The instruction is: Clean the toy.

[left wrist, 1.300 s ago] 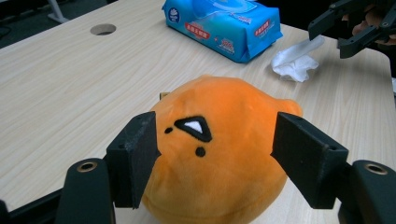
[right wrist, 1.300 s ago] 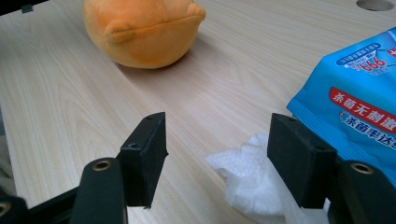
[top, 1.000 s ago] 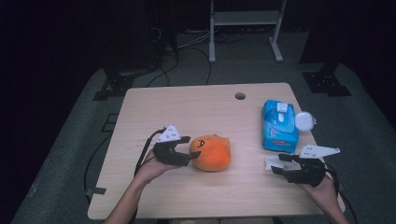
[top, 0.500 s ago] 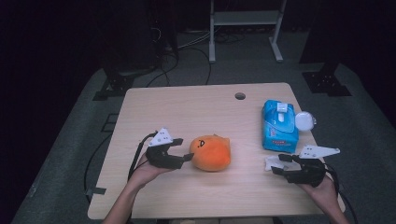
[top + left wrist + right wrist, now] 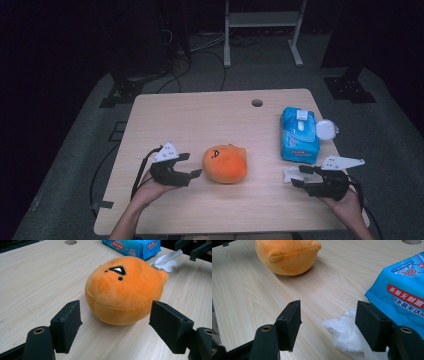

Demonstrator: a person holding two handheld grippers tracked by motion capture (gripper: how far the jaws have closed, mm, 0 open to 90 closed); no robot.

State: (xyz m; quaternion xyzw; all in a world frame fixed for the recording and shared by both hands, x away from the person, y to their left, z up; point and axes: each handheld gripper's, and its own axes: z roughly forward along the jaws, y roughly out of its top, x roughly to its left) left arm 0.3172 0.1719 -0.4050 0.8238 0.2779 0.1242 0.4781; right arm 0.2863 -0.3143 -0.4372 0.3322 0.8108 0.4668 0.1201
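An orange plush toy (image 5: 225,163) with a small black face lies on the wooden table (image 5: 200,120), near the front middle. My left gripper (image 5: 192,165) sits just left of it, open. Its jaws have just been opening. In the left gripper view the plush (image 5: 125,287) lies just ahead of the gripper (image 5: 116,315), untouched by either pad. My right gripper (image 5: 299,176) rests at the front right, open. A crumpled white wipe (image 5: 344,332) lies on the table partly inside that gripper (image 5: 329,315), against one jaw and well apart from the other.
A blue pack of wet wipes (image 5: 299,135) lies behind the right gripper, with a small white round lid (image 5: 327,129) at its right side. A cable hole (image 5: 257,103) is near the table's far edge. The floor around is dark, with stands and cables.
My left gripper has drawn back to the left, off the plush, and its jaws have widened. The plush stays in place. The right gripper has not moved.
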